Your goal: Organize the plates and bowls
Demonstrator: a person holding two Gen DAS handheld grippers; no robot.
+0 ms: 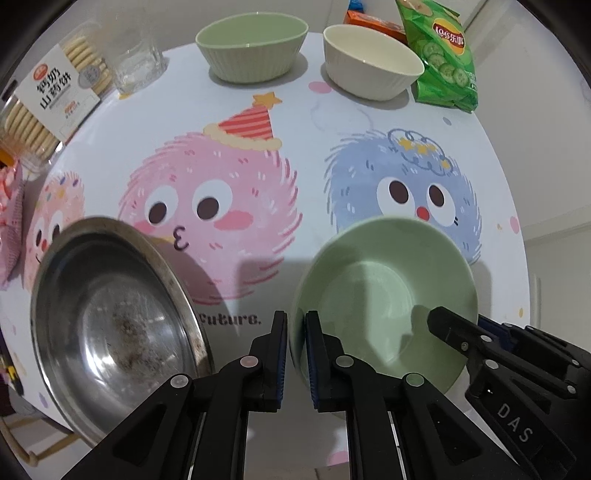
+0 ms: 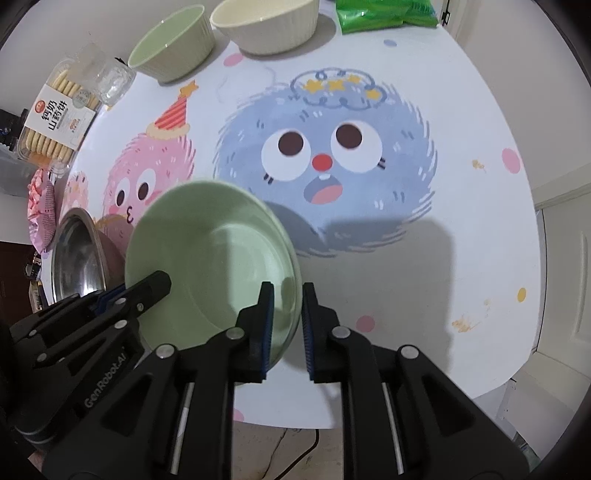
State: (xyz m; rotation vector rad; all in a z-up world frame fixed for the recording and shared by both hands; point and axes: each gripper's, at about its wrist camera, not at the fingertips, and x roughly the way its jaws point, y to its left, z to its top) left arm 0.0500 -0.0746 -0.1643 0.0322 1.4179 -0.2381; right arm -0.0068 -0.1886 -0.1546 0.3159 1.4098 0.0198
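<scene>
A pale green deep plate (image 1: 369, 280) (image 2: 214, 251) sits near the table's front edge. My left gripper (image 1: 295, 325) straddles its left rim, the jaws only slightly apart and the rim loose between them. My right gripper (image 2: 288, 295) straddles the opposite rim, with a visible gap beside the pads. Each gripper also shows in the other's view, the right gripper (image 1: 465, 325) and the left gripper (image 2: 133, 291). A stained steel plate (image 1: 110, 314) (image 2: 74, 258) lies just left of the green one. At the back stand a green ribbed bowl (image 1: 251, 48) (image 2: 170, 44) and a cream bowl (image 1: 373, 70) (image 2: 266, 22).
The round table (image 1: 295, 110) has a cartoon cover. A clear glass (image 1: 136, 62) and a biscuit box (image 1: 51, 96) stand back left. A green chips bag (image 1: 439, 55) and an orange pack (image 1: 373, 22) are back right. A pink wrapper (image 1: 11, 206) lies at the left edge.
</scene>
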